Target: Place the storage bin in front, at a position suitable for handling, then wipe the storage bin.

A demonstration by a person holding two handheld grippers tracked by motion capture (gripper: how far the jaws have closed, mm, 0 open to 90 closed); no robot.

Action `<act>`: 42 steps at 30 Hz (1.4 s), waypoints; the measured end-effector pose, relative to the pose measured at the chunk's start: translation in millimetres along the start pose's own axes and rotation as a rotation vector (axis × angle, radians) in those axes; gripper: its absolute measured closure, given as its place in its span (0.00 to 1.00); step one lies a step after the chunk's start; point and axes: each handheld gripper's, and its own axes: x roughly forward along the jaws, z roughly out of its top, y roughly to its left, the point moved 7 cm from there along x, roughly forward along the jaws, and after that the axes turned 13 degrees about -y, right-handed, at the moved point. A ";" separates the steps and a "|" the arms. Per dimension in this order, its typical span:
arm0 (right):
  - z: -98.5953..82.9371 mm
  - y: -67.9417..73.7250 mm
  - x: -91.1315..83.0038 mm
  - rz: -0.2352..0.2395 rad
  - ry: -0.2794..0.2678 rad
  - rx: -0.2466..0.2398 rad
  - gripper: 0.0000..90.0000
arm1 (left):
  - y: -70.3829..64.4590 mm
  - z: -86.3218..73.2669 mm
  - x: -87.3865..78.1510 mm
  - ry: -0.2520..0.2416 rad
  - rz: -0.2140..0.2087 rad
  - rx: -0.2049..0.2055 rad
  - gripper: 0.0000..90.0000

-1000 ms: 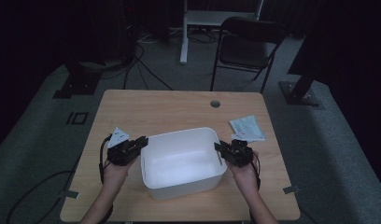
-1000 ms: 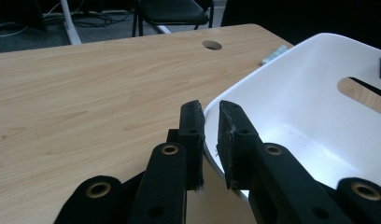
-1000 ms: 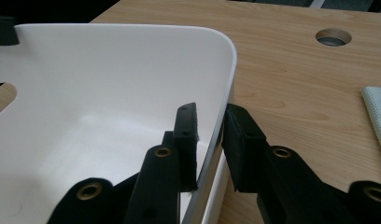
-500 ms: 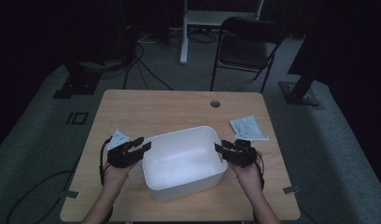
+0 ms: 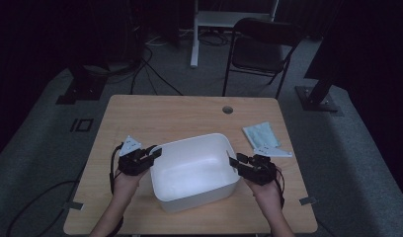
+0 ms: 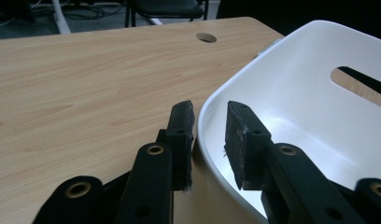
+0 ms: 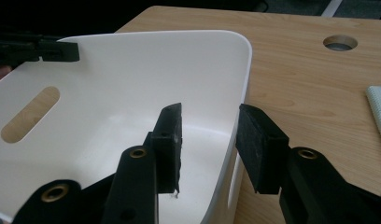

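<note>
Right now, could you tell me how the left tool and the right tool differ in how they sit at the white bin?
The left tool straddles the bin's left rim, while the right tool straddles its right rim. The left tool's grey plate shows clearly on top; the right tool looks all dark from above. A folded cloth lies near the right tool, none near the left. Both are open, one jaw inside the wall and one outside, not yet clamped.

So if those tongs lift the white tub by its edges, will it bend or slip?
The white tub looks like thin moulded plastic, so its walls may flex a little. It appears empty, so probably light. Its rim looks smooth and glossy between the left tongs and right tongs, so it might slip.
</note>
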 end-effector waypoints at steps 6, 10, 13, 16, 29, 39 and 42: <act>-0.2 -3.1 -3.1 0.003 -0.008 0.018 0.65 | 0.0 0.6 0.1 0.008 0.011 0.009 0.85; 1.2 -5.5 -7.5 0.002 -0.021 0.029 0.64 | 0.1 1.5 -0.9 0.022 0.011 0.037 0.86; 0.2 -7.0 -9.5 0.003 -0.022 0.036 0.64 | -0.5 0.9 -1.3 0.006 0.016 0.039 0.87; -0.9 -7.6 -10.1 0.007 -0.022 0.042 0.64 | -1.5 1.4 -1.0 0.017 0.027 0.076 0.87; -0.9 0.0 -11.0 0.061 -0.015 0.029 0.56 | -1.0 1.0 -1.1 -0.001 0.018 0.061 0.87; 10.6 -15.9 -13.6 0.063 -0.069 -0.028 0.53 | -0.4 0.7 -1.2 -0.007 0.009 0.052 0.87; 14.1 -27.4 -13.3 0.044 -0.086 -0.050 0.51 | -0.2 0.6 -1.2 -0.011 0.004 0.051 0.87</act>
